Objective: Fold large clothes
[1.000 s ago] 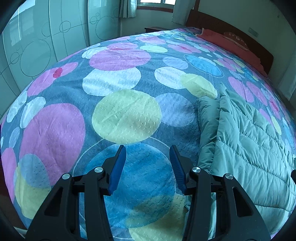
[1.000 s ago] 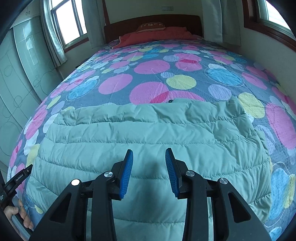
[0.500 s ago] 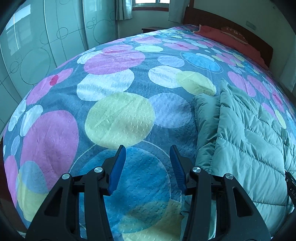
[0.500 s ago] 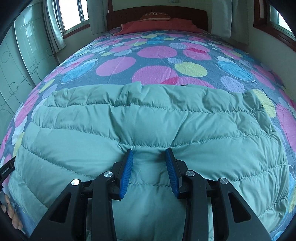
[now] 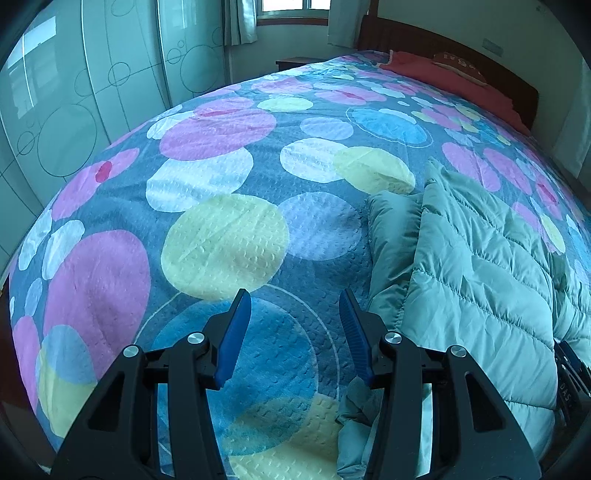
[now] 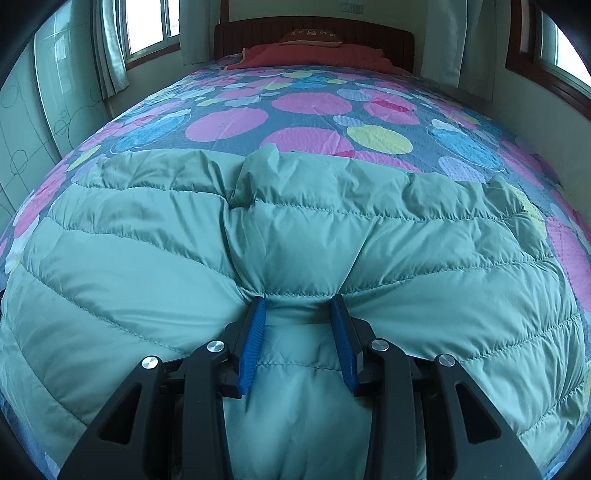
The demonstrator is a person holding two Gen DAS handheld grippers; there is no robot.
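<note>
A large mint-green quilted puffer jacket (image 6: 295, 236) lies spread across the near end of the bed. My right gripper (image 6: 297, 301) is open, its blue fingertips pressed into the jacket's padding, with fabric bunched between them. In the left wrist view the jacket (image 5: 480, 269) lies to the right, a folded part (image 5: 388, 236) along its left edge. My left gripper (image 5: 294, 295) is open and empty above the bedspread, just left of the jacket's edge.
The bed has a blue bedspread (image 5: 221, 206) with pink, yellow and blue circles. A red pillow (image 6: 314, 57) and a dark wooden headboard (image 6: 314, 31) are at the far end. Glass wardrobe doors (image 5: 74, 92) stand to the left. Windows with curtains are at both sides.
My right gripper has moved forward and down into the jacket, which now bulges between its fingers. My left gripper has drifted slightly toward the jacket's edge.
</note>
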